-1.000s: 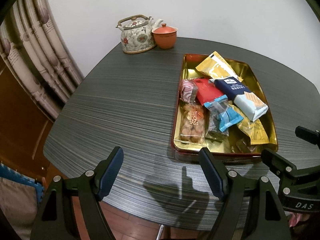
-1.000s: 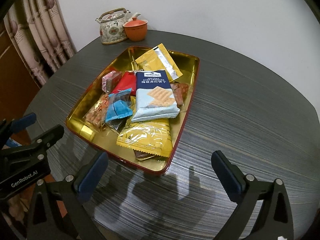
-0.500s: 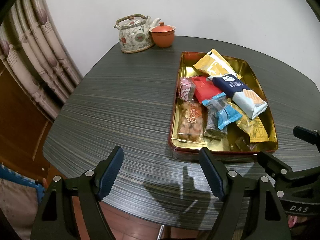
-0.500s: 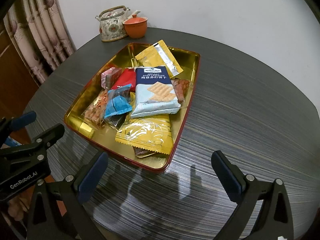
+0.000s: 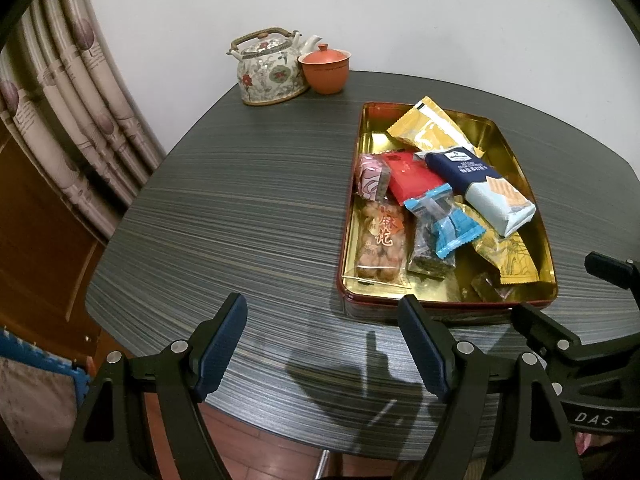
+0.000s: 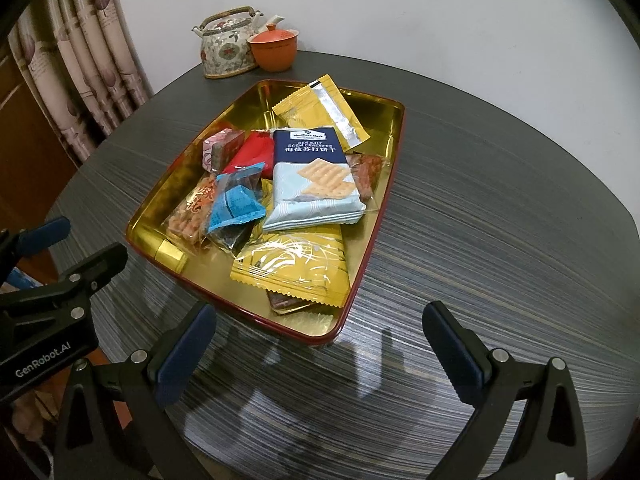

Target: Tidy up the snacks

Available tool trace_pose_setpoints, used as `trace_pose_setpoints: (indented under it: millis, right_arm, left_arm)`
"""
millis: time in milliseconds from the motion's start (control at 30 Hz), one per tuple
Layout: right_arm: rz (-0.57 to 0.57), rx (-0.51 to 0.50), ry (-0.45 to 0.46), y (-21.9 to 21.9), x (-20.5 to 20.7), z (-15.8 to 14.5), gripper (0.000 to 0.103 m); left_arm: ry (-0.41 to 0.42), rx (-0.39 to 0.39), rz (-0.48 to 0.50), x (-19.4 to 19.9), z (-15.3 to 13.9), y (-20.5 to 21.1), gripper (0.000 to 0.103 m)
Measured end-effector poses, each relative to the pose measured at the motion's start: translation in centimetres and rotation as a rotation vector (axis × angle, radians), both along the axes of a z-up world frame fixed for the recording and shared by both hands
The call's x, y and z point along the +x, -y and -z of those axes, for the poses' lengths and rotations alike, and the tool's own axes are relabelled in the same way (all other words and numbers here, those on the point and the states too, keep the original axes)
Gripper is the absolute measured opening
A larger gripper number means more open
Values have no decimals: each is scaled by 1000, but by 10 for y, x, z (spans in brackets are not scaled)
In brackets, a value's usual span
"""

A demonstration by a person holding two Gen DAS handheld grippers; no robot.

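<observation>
Both fingers [image 6: 320, 344] short of snack tray [image 6: 360, 264].

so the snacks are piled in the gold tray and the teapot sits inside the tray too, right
Not quite. The snacks are piled in the gold tray, but the teapot stands outside it, on the table near the wall beside the orange cup. The right wrist view shows the gap.

Dark striped-grain bench [image 5: 248, 208], rounded corners. Floral teapot [image 5: 270, 68] with woven handle at far edge, near white wall [image 5: 440, 12]. Orange lidded cup [image 5: 325, 67] just beside teapot, apparently touching. Patterned pleated curtain [image 5: 68, 92] on left. Brown wooden panel [image 5: 36, 248] below curtain. Reddish wood floor [image 5: 256, 448] under bench.
</observation>
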State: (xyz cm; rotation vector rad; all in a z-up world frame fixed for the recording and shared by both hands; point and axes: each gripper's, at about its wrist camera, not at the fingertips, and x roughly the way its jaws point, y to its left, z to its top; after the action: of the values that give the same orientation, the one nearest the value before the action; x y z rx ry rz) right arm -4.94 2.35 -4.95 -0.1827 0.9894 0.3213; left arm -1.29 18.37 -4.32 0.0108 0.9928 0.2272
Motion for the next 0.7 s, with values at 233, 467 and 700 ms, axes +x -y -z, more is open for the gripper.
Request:
trace_pose_setpoints:
  millis: [233,467,700]
  right_arm:
    - [1,-2,0,0,0,0,103]
    - [1,-4,1,0,-1,2,103]
    - [0,-3,0,0,-2,3,103]
  left_arm:
    - [0,0,-1,-1,0,0,78]
    - [-1,1,-1,0,0,0,78]
    - [-1,2,-2,0,0,1,78]
